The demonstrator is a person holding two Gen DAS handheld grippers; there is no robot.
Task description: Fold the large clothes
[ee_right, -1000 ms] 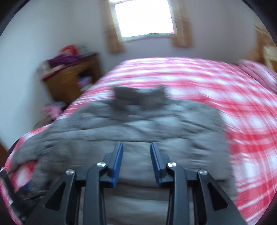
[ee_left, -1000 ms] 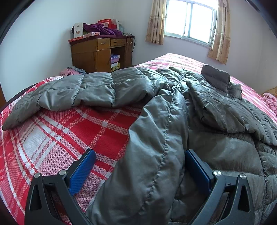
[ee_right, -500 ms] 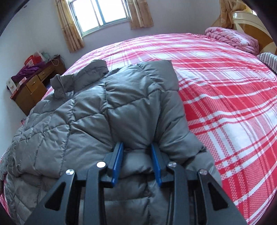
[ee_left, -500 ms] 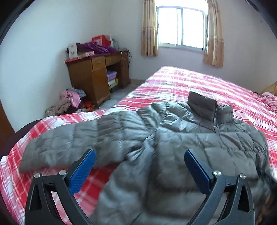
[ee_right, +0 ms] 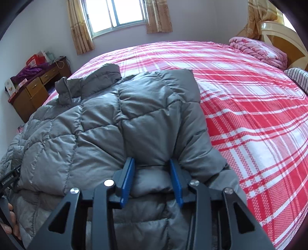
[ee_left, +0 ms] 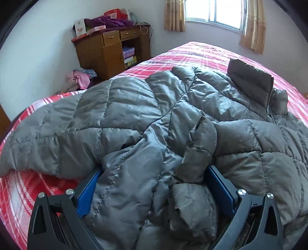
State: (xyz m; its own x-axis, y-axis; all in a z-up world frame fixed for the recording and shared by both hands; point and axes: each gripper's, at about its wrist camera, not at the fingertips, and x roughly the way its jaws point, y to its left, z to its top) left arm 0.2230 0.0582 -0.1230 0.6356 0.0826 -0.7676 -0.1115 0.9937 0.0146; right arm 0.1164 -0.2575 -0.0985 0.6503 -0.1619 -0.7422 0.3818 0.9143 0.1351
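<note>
A grey quilted puffer jacket [ee_left: 134,119] lies spread over the near part of a bed covered in a red, pink and white plaid sheet [ee_right: 250,119]. Its stand-up collar [ee_left: 250,80] points toward the far side, and one sleeve [ee_left: 50,134] stretches out to the left across the sheet. In the right wrist view a folded panel of the jacket [ee_right: 154,115] lies on top of the body, its far edge near the collar [ee_right: 86,84].

The left gripper [ee_left: 156,194] has its blue-padded jaws set wide, with a bunched mass of jacket fabric heaped between them and against both pads. The right gripper [ee_right: 152,178] has its jaws narrow, pinched on a thick roll of the jacket's near edge.

A wooden desk [ee_left: 107,50] piled with boxes and purple cloth stands by the far left wall, with a heap of pink clothes [ee_left: 80,78] on the floor beside it. A curtained window [ee_right: 115,15] is in the far wall. A folded pink blanket [ee_right: 258,50] sits at the far right of the bed.
</note>
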